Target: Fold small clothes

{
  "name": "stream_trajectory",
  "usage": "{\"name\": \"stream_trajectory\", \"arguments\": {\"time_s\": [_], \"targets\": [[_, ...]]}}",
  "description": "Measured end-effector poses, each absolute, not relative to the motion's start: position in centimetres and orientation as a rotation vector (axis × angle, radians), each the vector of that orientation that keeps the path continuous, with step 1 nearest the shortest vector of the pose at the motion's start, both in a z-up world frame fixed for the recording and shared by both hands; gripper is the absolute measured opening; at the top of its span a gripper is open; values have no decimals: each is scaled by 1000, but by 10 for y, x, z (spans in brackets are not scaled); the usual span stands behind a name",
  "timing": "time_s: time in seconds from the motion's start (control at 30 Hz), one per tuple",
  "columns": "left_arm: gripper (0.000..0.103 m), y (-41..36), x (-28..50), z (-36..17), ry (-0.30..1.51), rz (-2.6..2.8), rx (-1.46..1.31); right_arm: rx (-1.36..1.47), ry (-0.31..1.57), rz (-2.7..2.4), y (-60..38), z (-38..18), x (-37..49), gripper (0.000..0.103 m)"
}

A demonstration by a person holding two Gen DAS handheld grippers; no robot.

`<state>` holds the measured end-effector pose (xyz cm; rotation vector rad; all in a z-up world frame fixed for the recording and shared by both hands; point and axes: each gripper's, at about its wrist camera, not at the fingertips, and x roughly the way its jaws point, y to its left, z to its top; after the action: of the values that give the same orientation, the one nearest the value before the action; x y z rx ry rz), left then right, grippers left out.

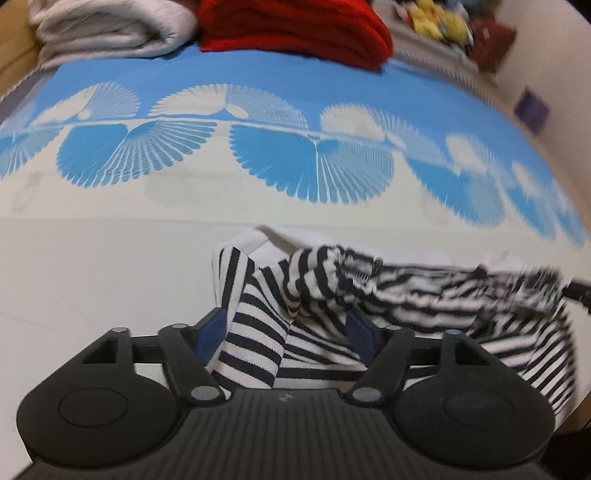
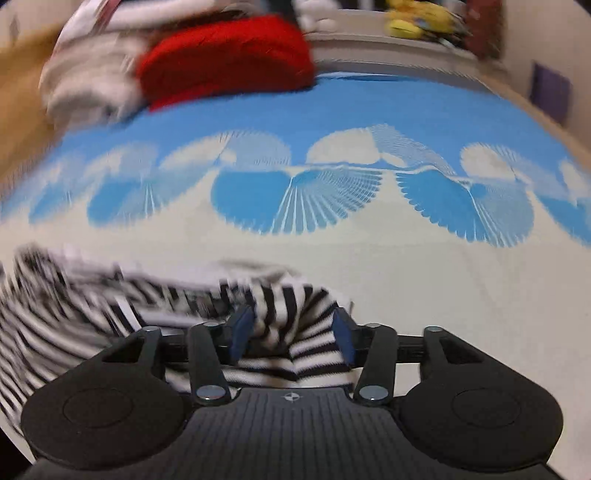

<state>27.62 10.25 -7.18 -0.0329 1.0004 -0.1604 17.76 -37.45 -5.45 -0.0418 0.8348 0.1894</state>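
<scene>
- Striped black-and-white garment [image 1: 369, 295] is lying crumpled on the near, pale part of a bed sheet [image 1: 110, 258], strung out between the two tongs; most of it is motion-blurred, so exactly what kind of clothing it is can't be told.
- Left tongs [image 1: 286, 328] have their blue pads [image 1: 212, 332] standing well apart. One end of the stripy cloth lies bunched in the gap and drapes over the body of the tool. It touches the pads here and there but nothing is pinching it.
- From there the fabric trails off to the right edge of the left wrist view, getting blurrier as it goes.
- Right tongs [image 2: 291, 328] are also apart, a bit less wide. The other end of the striped garment [image 2: 288, 314] humps up between the blue pads [image 2: 240, 328], loose, not squeezed.
- Sheet [image 2: 406, 295] is cream up close, then has a band of blue fan shapes, then goes solid blue further back.
- Far end of the bed, left to right: a folded whitish bundle [image 1: 110, 29], then a red folded pile [image 1: 295, 33] right beside it, touching.
- Past the bed on the right there's a ledge with some yellow stuffed things [image 1: 439, 20], too blurry to say more.
</scene>
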Motion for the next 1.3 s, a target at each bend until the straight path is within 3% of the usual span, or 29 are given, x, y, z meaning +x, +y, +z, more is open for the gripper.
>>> {"name": "stream_trajectory", "arguments": {"time_s": [0.17, 0.37, 0.43, 0.47, 0.5, 0.53, 0.57, 0.6, 0.67, 0.73, 0.87, 1.1, 1.2, 1.3], "targets": [[81, 77, 295, -87, 1033, -160, 59, -336, 826, 229, -344, -74, 182, 51], [79, 49, 319, -98, 986, -180, 169, -469, 739, 220, -324, -79, 194, 49], [61, 46, 326, -101, 957, -213, 184, -453, 719, 218, -324, -77, 202, 45], [51, 46, 329, -101, 953, -230, 181, -435, 717, 226, -325, -76, 207, 32], [27, 47, 332, -101, 954, -250, 169, -417, 721, 235, -326, -76, 213, 18], [10, 50, 335, -100, 951, -260, 159, -391, 725, 243, -327, -75, 218, 12], [9, 55, 337, -95, 921, -245, 149, -356, 718, 244, -330, -72, 223, 4], [8, 66, 339, -83, 839, -177, 114, -301, 689, 231, -335, -65, 227, 4], [8, 95, 344, -66, 743, -92, -55, -144, 607, 191, -348, -46, 235, 3], [8, 114, 355, -69, 772, -91, -193, -29, 560, 158, -357, -35, 244, 2], [8, 94, 369, -89, 860, -81, -64, -39, 670, 111, -345, -54, 274, 2], [9, 99, 391, -119, 959, -58, -117, -102, 813, 67, -329, -91, 306, 2], [20, 91, 396, -137, 1025, -52, -82, -113, 906, 67, -325, -112, 311, 5], [47, 81, 391, -126, 1010, -17, -15, -107, 922, 33, -326, -115, 309, 22]]}}
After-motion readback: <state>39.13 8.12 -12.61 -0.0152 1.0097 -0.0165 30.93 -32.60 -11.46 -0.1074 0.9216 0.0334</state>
